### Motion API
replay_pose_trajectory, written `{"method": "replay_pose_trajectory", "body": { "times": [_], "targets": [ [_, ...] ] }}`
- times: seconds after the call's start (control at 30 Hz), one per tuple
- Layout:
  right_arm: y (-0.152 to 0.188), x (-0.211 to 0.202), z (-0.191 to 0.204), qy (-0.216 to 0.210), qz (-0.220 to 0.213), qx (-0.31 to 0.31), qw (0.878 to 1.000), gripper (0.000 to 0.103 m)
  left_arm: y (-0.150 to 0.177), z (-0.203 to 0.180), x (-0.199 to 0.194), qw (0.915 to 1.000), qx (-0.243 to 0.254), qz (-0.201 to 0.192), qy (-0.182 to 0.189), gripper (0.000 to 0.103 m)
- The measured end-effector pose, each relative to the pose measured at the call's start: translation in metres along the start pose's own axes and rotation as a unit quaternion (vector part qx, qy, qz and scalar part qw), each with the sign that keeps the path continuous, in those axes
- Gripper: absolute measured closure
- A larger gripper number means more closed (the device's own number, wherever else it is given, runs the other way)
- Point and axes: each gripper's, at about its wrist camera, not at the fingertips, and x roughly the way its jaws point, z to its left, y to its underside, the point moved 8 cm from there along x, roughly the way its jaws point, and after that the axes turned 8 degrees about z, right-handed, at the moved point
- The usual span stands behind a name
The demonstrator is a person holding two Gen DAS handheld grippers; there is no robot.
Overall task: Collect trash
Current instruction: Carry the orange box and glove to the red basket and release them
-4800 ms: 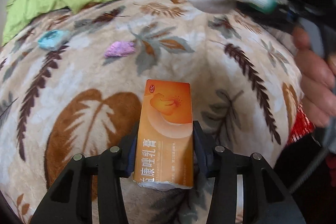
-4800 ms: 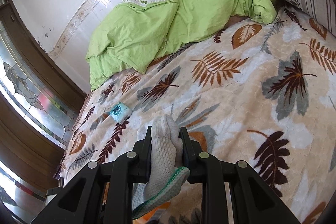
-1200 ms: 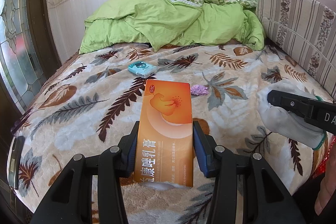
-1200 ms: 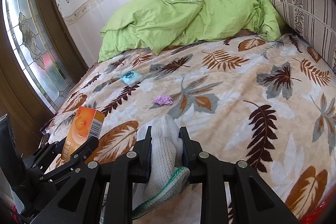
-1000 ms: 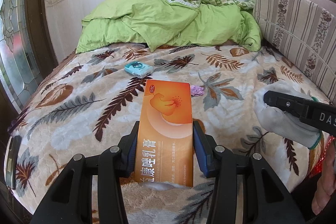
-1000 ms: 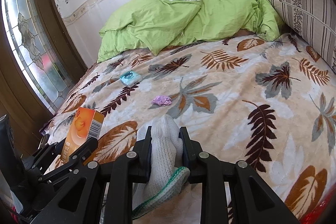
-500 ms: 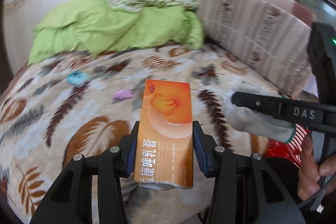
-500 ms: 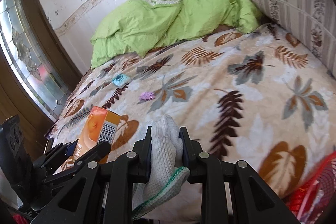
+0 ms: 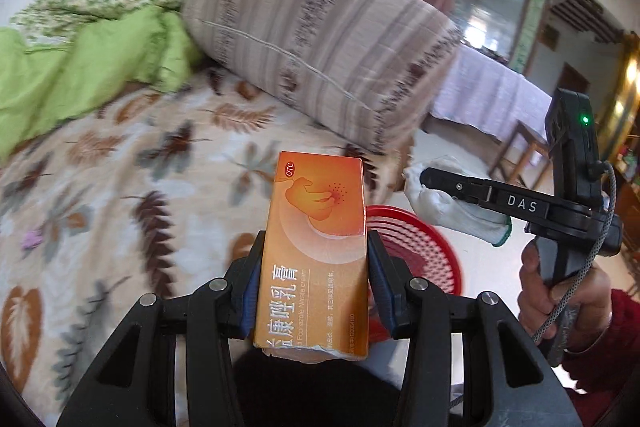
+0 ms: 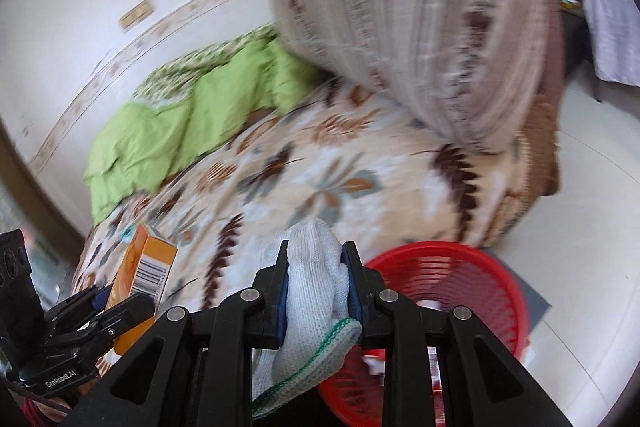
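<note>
My left gripper [image 9: 316, 267] is shut on an orange medicine box [image 9: 318, 251], held upright over the bed's edge; the box also shows in the right wrist view [image 10: 142, 279]. My right gripper [image 10: 316, 279] is shut on a white knit glove [image 10: 310, 291] with a green cuff; the glove also shows in the left wrist view [image 9: 452, 205], right of the box. A red plastic basket [image 10: 452, 279] stands on the floor beside the bed, just right of the glove; it also shows behind the box in the left wrist view [image 9: 416, 247]. It holds some scraps.
The bed's leaf-print blanket [image 9: 120, 187] carries a small purple scrap [image 9: 32, 239] at far left. A green duvet [image 9: 80, 75] and a large striped pillow [image 9: 320, 39] lie at the head. White tiled floor [image 10: 580, 207] lies right of the bed.
Both grippers have swung right, away from the bed's middle toward its right edge. The red basket on the floor has come into view. Both grips are unchanged.
</note>
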Motion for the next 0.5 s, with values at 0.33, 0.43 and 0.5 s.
{"method": "replay_pose_trajectory", "body": {
  "times": [0.33,0.43,0.5],
  "targets": [
    [0.002,-0.011,-0.073,0.033,-0.004,0.067,0.997,0.056,-0.009,-0.061,0.067,0.9964,0.042,0.063,0.038,0.037],
    [-0.002,-0.011,-0.075,0.029,-0.006,0.068,0.997,0.055,-0.012,-0.051,0.06,0.9976,0.036,0.052,0.029,0.034],
    [-0.004,-0.008,-0.068,0.021,-0.005,0.063,0.998,0.055,-0.013,-0.036,0.051,0.9987,0.024,0.043,0.017,0.034]
  ]
}}
